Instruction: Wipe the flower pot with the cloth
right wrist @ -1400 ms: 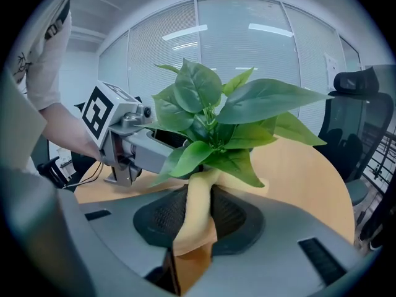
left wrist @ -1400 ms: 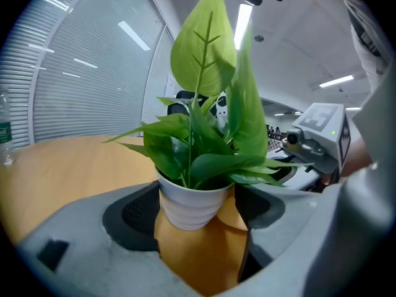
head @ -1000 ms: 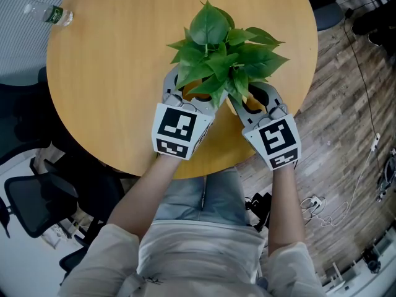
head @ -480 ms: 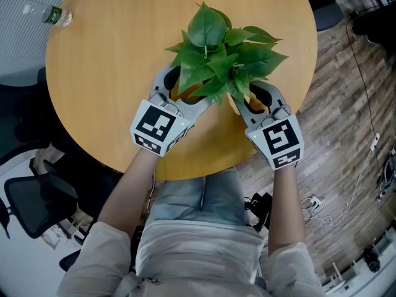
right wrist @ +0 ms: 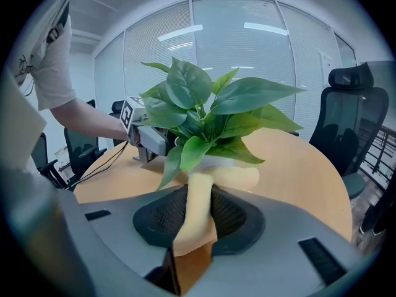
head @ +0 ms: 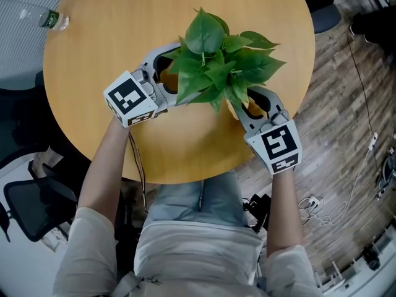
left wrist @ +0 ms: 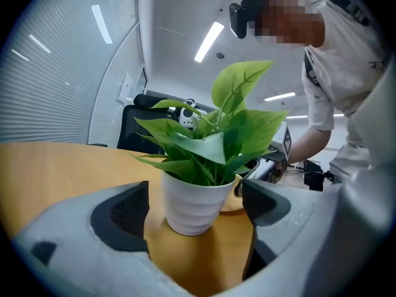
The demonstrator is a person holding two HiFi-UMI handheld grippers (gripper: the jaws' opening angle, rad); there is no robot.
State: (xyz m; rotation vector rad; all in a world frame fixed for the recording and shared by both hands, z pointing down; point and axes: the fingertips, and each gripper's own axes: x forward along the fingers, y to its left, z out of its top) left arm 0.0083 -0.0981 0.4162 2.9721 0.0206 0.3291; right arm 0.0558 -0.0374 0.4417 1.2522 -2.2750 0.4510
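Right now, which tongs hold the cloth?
The right tongs, shut on the yellow cloth. The left tongs have just been opening and straddle the white flower pot without gripping it.

Leaves (head: pixel 213 60) block pot (left wrist: pixel 192 203) frm above; table (head: pixel 93 54) open L & far side.

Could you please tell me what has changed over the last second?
The left gripper swung round from the near side of the flower pot to its left in the head view, and its jaws have just been opening; the pot stands between them, untouched. The right gripper stayed put, clamped on the cloth.
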